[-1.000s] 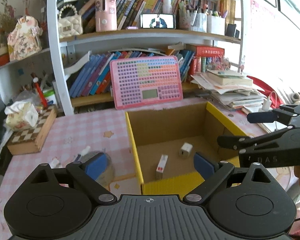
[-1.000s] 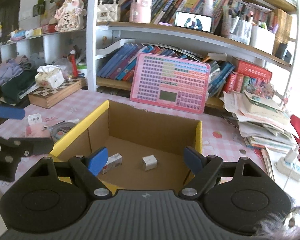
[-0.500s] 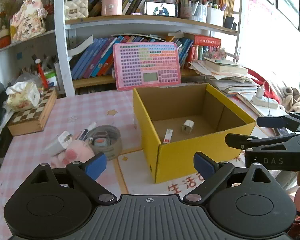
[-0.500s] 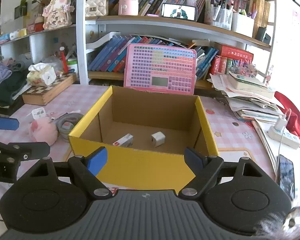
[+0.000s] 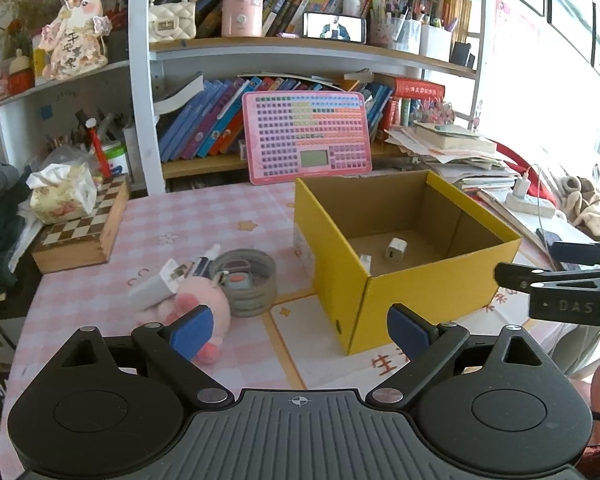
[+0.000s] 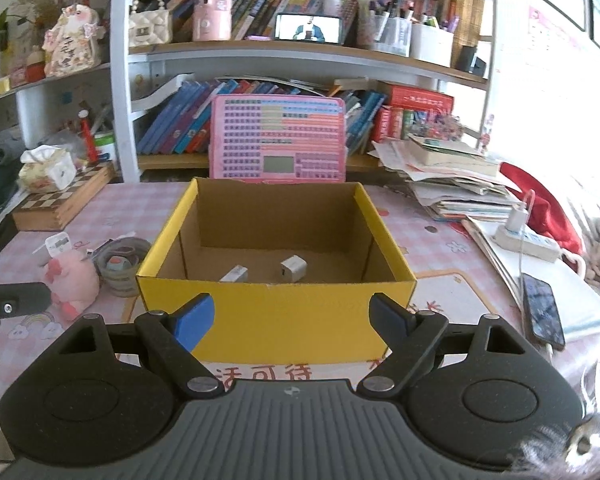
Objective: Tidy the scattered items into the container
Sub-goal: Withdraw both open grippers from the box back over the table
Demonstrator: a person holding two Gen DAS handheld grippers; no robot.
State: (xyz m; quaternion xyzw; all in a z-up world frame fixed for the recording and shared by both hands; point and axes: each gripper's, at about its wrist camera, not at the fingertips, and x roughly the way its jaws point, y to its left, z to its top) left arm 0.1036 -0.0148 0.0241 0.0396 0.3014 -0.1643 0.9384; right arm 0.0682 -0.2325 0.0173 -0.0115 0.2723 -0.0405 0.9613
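I have both grippers empty and backed off from the yellow cardboard box, so I read this as the gap between one drop and the next pick. My left gripper has its blue pads spread wide with nothing between them; my right gripper is likewise spread and holds nothing.

Two things already lie on the box floor: a small white charger cube and a little white carton just beside it. The box sits toward the middle of the tabletop, in front of the pink keypad board.

What remains is the cluster to the left of the box, toward the table's left edge: a pink plush toy, a white adapter leaning against it, and a grey tape roll with small bits inside its ring.

The left gripper is nearer that pile, so I would judge the next move to be its reach for the plush, the closest piece. The plush is soft and should squash, so a deep, centred bite seems wise, taking care not to knock the adapter.
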